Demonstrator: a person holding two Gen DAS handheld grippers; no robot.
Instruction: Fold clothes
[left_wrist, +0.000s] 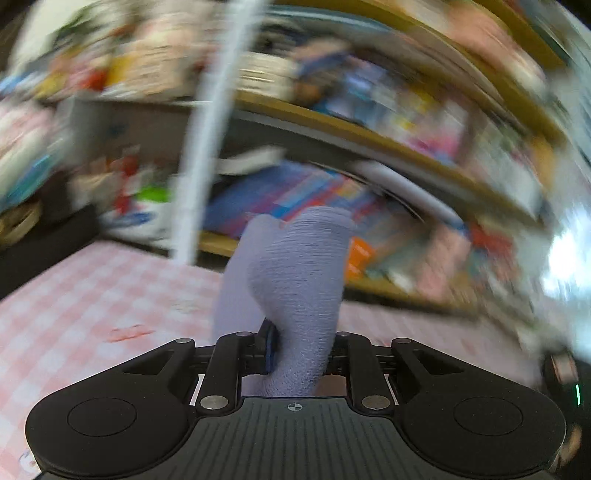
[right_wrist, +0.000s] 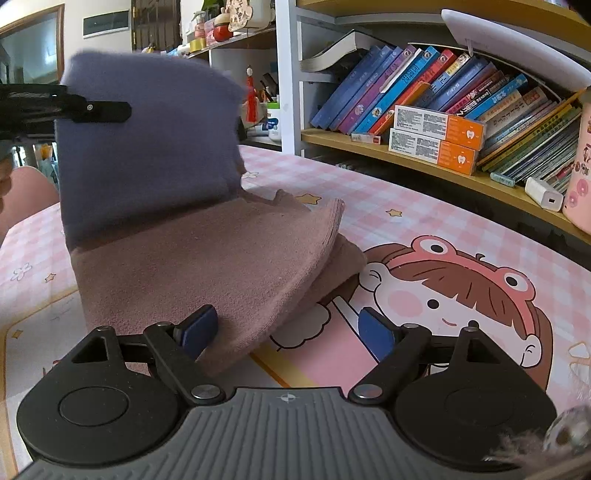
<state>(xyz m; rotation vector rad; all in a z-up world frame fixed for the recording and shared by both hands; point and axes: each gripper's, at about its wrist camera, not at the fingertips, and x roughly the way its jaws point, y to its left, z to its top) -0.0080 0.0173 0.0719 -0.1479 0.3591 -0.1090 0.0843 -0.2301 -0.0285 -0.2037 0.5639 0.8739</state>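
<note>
A knitted sock (right_wrist: 207, 266) lies on the pink checked table cover (right_wrist: 406, 206); it is mauve at the near end and lavender (right_wrist: 147, 147) at the other. The lavender end is lifted and stands upright. My left gripper (right_wrist: 107, 109) comes in from the left edge and is shut on that end. In the blurred left wrist view the lavender fabric (left_wrist: 295, 277) rises from between the closed jaws of the left gripper (left_wrist: 295, 350). My right gripper (right_wrist: 288, 326) stands open low over the table. Its left pad (right_wrist: 199, 325) is against the mauve end's edge, and the right pad is over the cartoon mat.
A bookshelf with a row of leaning books (right_wrist: 424, 85) runs along the table's far side. Two orange-and-white boxes (right_wrist: 436, 136) and a white charger (right_wrist: 543, 194) sit on its lower board. A white shelf post (right_wrist: 286, 74) stands behind the sock. A pink container (right_wrist: 583, 166) is at the right edge.
</note>
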